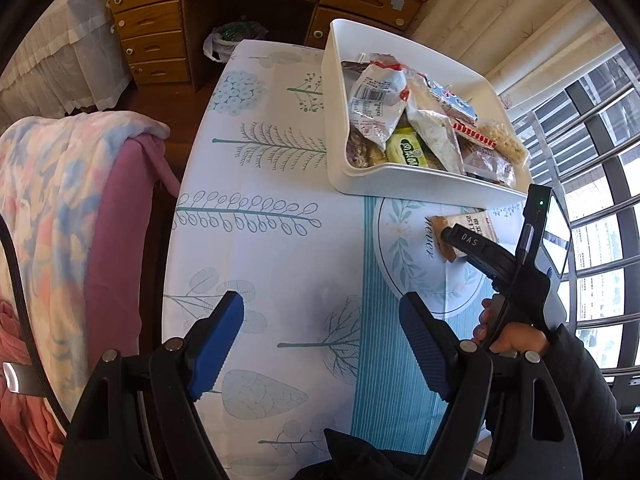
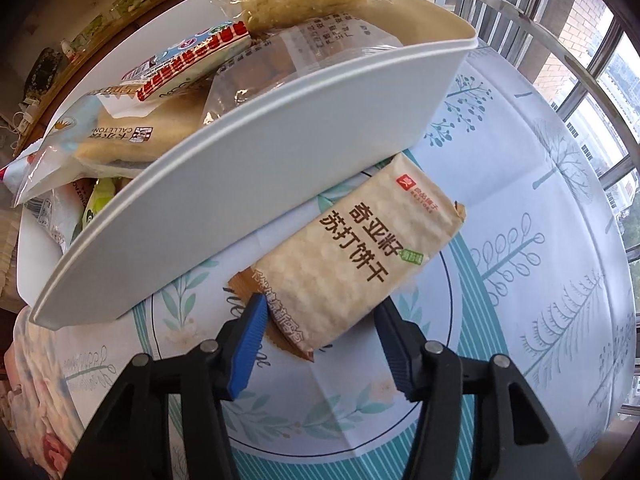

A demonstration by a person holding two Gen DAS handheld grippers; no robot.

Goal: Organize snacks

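Tree-print tablecloth [image 2: 560, 200] holds one white plastic bin [image 2: 248, 184]; your right gripper [image 2: 320, 344] straddles one beige cracker packet [image 2: 352, 264], pointing steeply down, left gripper [image 1: 320, 344] spread, empty.

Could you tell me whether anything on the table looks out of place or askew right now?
Yes: one beige cracker packet lies outside the white bin, flat on the tablecloth at an angle beside the bin's wall, while the other snacks are piled inside. The right gripper straddles its near end; the left gripper is open over bare cloth.
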